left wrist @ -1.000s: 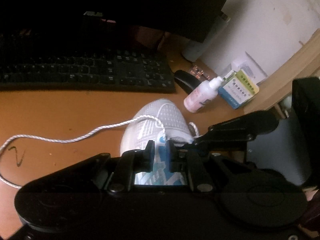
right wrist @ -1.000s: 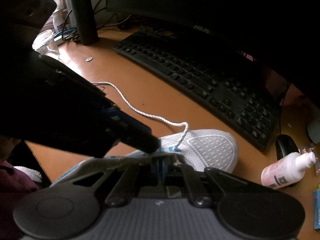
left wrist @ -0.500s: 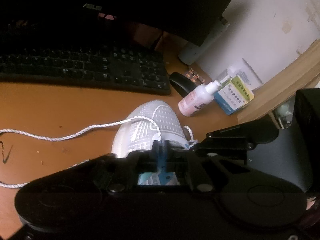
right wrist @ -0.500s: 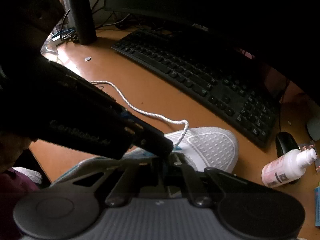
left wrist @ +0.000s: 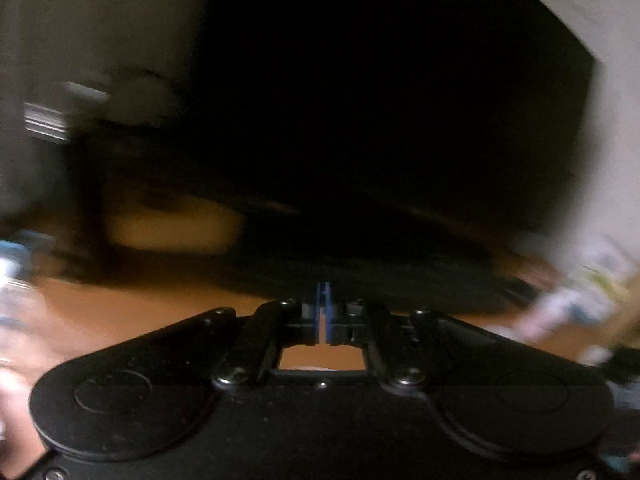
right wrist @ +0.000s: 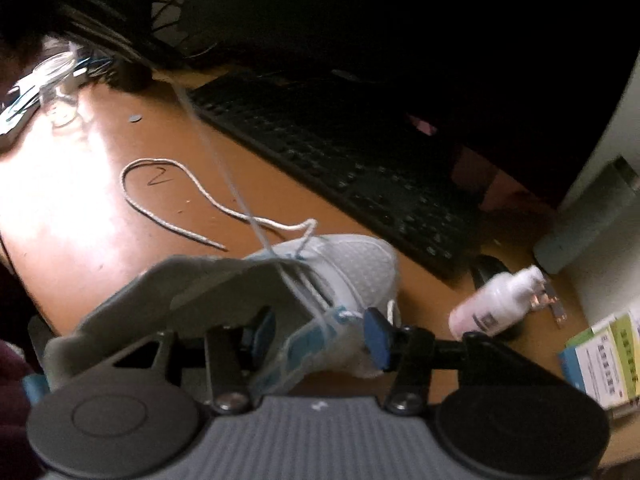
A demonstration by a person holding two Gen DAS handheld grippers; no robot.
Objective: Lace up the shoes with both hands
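a: shoe (right wrist: 352, 268), white mesh with pale blue trim, sits on the orange desk (right wrist: 100, 184) just in front of the keyboard (right wrist: 340, 152), toe toward it. it looks light and soft-sided, so i'd guess it slides if tugged hard.

b: and the lace (right wrist: 172, 196)?

a: thin white woven cord, limp. one end lies in a loose loop on the desk to the shoe's left. another stretch runs taut from the eyelets up and away toward the top left, blurred.

b: who's pulling it?

a: probably the left gripper (left wrist: 322, 312). its blue pads are pressed together. its own view is too smeared to show cord between them, so i can't tell for sure.

b: the right gripper (right wrist: 316, 336)?

a: its jaws have just been opening. they stand about half apart, straddling the shoe's tongue area, pads not pressing anything.

b: where would you grab?

a: the cord near its stiff tip for threading; it's too floppy mid-length. steady the shoe by the eyelet band, not the mesh.

b: nearby clutter?

a: a small white bottle (right wrist: 496, 304) and a box (right wrist: 604, 360) to the right.
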